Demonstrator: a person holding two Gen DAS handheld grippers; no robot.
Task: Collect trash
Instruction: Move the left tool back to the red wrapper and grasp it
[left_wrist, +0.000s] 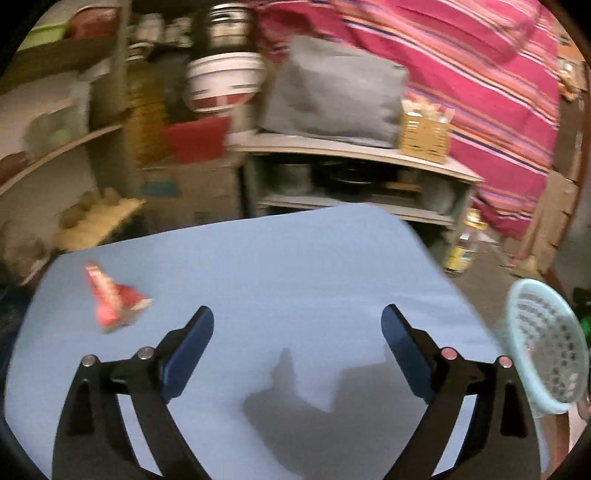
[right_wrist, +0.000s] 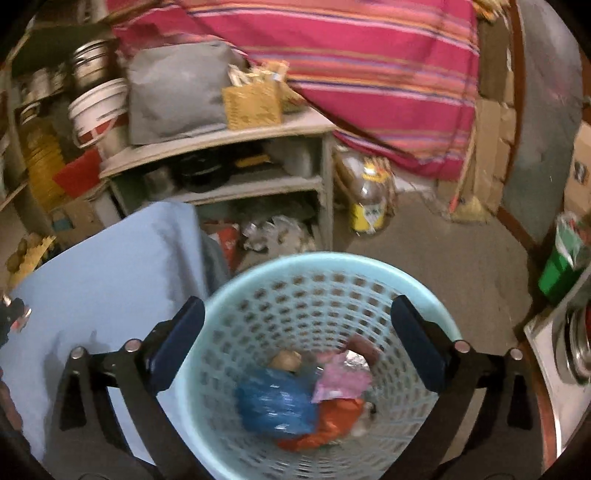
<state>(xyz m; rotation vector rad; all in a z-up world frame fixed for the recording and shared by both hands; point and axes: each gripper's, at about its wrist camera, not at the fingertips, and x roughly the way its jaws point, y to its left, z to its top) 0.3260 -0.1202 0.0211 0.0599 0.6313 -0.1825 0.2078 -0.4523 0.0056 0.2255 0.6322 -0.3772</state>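
A crumpled red wrapper (left_wrist: 112, 297) lies on the light blue table (left_wrist: 277, 258) at its left side. My left gripper (left_wrist: 297, 326) hovers over the table to the right of the wrapper, open, with nothing between its fingers. A pale blue perforated trash basket (right_wrist: 325, 273) stands on the floor beside the table; its rim (left_wrist: 543, 339) also shows at the right edge of the left wrist view. My right gripper (right_wrist: 297, 317) is open above the basket's mouth and holds nothing. Inside lie a blue bag (right_wrist: 277, 404), an orange wrapper (right_wrist: 332, 421) and a pink wrapper (right_wrist: 341, 380).
Behind the table stands a grey shelf unit (right_wrist: 221, 136) with a grey bag (left_wrist: 332, 96), a yellow basket (left_wrist: 424, 138) and a white bucket (left_wrist: 225, 79). A striped pink cloth (right_wrist: 369, 66) hangs at the back. A plastic bottle (right_wrist: 369, 199) stands on the floor.
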